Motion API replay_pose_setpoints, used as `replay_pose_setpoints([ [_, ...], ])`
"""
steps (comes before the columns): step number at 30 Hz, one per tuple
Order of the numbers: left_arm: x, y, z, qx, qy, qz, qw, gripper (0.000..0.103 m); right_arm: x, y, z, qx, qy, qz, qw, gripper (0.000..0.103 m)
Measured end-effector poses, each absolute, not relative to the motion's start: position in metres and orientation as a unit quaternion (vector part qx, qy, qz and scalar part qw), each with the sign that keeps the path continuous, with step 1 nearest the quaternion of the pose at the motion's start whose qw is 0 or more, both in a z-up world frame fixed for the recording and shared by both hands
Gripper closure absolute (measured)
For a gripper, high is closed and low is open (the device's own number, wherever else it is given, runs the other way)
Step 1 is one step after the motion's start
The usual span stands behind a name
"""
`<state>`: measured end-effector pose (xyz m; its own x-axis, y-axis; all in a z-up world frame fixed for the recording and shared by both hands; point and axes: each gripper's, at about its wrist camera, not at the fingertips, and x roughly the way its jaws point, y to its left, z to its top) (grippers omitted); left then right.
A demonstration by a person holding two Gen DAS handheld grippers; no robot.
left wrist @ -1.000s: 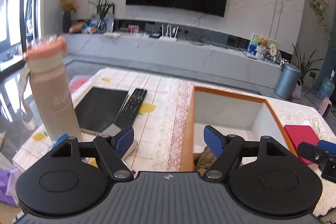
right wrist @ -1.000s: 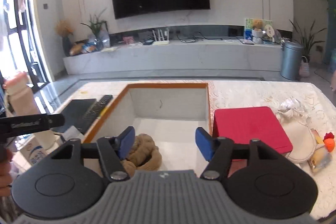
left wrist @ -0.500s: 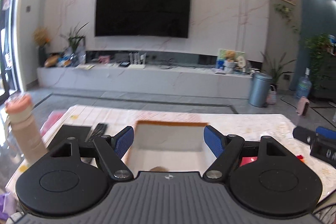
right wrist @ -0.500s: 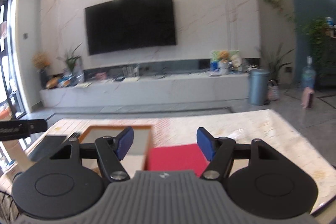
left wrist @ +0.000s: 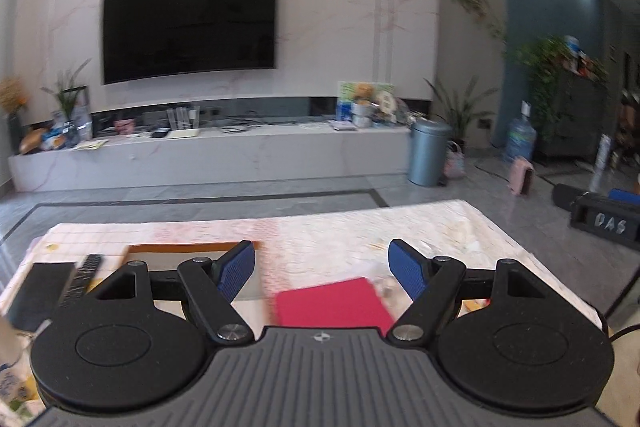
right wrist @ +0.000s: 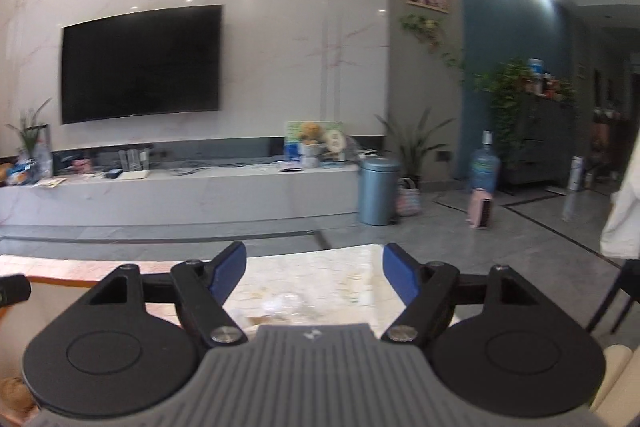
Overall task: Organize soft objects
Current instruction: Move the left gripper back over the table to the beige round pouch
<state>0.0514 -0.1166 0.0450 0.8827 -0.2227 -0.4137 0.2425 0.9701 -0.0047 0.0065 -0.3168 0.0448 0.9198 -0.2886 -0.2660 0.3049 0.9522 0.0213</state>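
My left hand-held gripper (left wrist: pixel 322 269) hangs open and empty; my right hand-held gripper (right wrist: pixel 314 271), just opening wider, is empty above a crumpled clear plastic bag (right wrist: pixel 280 307).

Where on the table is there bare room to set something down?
The far stretch of tablecloth, beyond the red box and the open box, looks bare. Nearer, it is crowded: remote left, blurred clutter right.

Your left gripper's body hides most of the orange-rimmed box (left wrist: pixel 192 249) and the near edge of the red pad (left wrist: pixel 332 301) beside it; the box's contents probably stay unseen.
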Motion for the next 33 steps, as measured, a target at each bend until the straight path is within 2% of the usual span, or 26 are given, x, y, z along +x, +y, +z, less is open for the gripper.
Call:
replay_pose_setpoints([
  [5,0.058,-0.163,0.013,0.057,0.237,-0.144,0.959,0.013,0.015,-0.349,-0.023,0.019,0.203,-0.175,0.963,0.025],
  [8,0.067,-0.192,-0.008,0.079,0.25,-0.162,0.951,0.013,0.021,-0.378,-0.05,0.063,0.258,-0.196,0.944,0.026],
  [12,0.076,-0.225,-0.034,0.082,0.252,-0.177,0.948,0.013,0.019,-0.405,-0.061,0.124,0.261,-0.26,0.921,0.025],
  [15,0.079,-0.244,-0.052,0.082,0.256,-0.196,0.943,0.013,0.015,-0.417,-0.072,0.137,0.274,-0.284,0.908,0.018],
  [22,0.09,-0.287,-0.099,0.131,0.282,-0.191,0.931,0.013,0.015,-0.441,-0.098,0.185,0.311,-0.292,0.885,0.018],
  [33,0.116,-0.309,-0.137,0.18,0.299,-0.136,0.927,0.013,0.031,-0.442,-0.114,0.191,0.351,-0.261,0.879,0.012],
])
